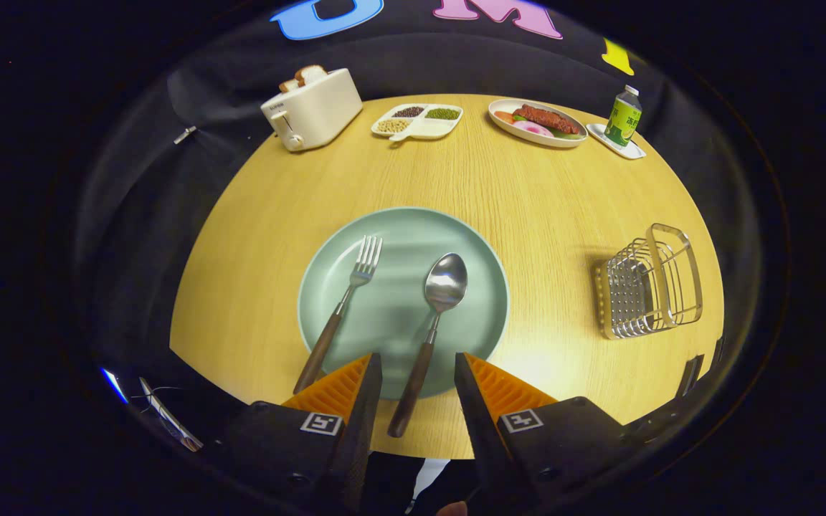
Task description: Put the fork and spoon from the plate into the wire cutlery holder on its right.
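A pale green plate (470, 301) lies on the round wooden table just ahead of my fingers. On it rest a fork (345, 304) to the left and a spoon (433, 322) to the right, both with dark wooden handles that reach over the near rim. My gripper (418, 362) is open, held above the table. The spoon's handle runs through the gap between the fingers without touching either. The fork's handle ends beside the left finger. The wire cutlery holder (649, 283) stands to the right of the plate, with nothing in it.
Along the table's far edge stand a cream toaster (312, 107) with bread, a divided tray of beans (419, 120), an oval dish of food (538, 122) and a green bottle (623, 117) on a small tray. Bare wood lies between the plate and the holder.
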{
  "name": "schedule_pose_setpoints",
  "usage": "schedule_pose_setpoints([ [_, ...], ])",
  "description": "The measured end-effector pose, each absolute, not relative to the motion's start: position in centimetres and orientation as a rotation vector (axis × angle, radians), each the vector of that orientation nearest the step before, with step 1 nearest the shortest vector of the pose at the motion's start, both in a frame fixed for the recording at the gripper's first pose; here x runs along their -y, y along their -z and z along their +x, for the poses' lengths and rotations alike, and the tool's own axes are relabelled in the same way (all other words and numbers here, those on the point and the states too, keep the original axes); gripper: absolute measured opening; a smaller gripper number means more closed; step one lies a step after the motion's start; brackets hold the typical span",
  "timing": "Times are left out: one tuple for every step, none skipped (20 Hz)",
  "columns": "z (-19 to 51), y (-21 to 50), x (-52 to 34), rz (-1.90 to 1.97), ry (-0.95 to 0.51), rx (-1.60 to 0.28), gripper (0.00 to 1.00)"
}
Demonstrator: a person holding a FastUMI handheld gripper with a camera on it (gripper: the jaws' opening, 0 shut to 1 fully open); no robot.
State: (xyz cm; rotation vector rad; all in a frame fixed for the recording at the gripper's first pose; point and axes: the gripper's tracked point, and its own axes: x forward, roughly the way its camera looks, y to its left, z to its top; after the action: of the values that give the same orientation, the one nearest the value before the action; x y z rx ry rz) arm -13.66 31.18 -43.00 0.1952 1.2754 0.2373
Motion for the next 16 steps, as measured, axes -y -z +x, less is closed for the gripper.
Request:
schedule_pose_setpoints([
  [-13.6,43.5,-31.2,0.191,-0.225,-1.299,0.65],
  [-13.4,44.5,-31.5,0.184,-0.212,-1.314,0.65],
  [-13.3,44.9,-31.8,0.186,-0.205,-1.330,0.65],
  [-13.2,45.5,-31.8,0.172,-0.199,-1.344,0.53],
  [-13.4,46.1,-32.0,0.155,-0.200,-1.364,0.41],
  [-13.9,46.5,-32.2,0.147,-0.206,-1.396,0.41],
  [-14.6,46.5,-32.1,0.154,-0.201,-1.418,0.33],
  [-14.0,47.3,-31.9,0.167,-0.177,-1.414,0.24],
  [-13.7,47.2,-31.9,0.185,-0.184,-1.420,0.19],
  [-13.7,47.4,-31.4,0.187,-0.179,-1.419,0.12],
  [-13.5,47.0,-31.2,0.196,-0.186,-1.413,0.09],
  [-12.9,46.3,-31.0,0.211,-0.198,-1.399,0.09],
  [-12.4,45.6,-30.6,0.218,-0.211,-1.381,0.09],
  [-11.8,45.0,-30.2,0.222,-0.228,-1.365,0.09],
  [-11.4,44.4,-30.0,0.224,-0.246,-1.355,0.09],
  [-11.2,43.8,-29.8,0.228,-0.269,-1.346,0.09],
])
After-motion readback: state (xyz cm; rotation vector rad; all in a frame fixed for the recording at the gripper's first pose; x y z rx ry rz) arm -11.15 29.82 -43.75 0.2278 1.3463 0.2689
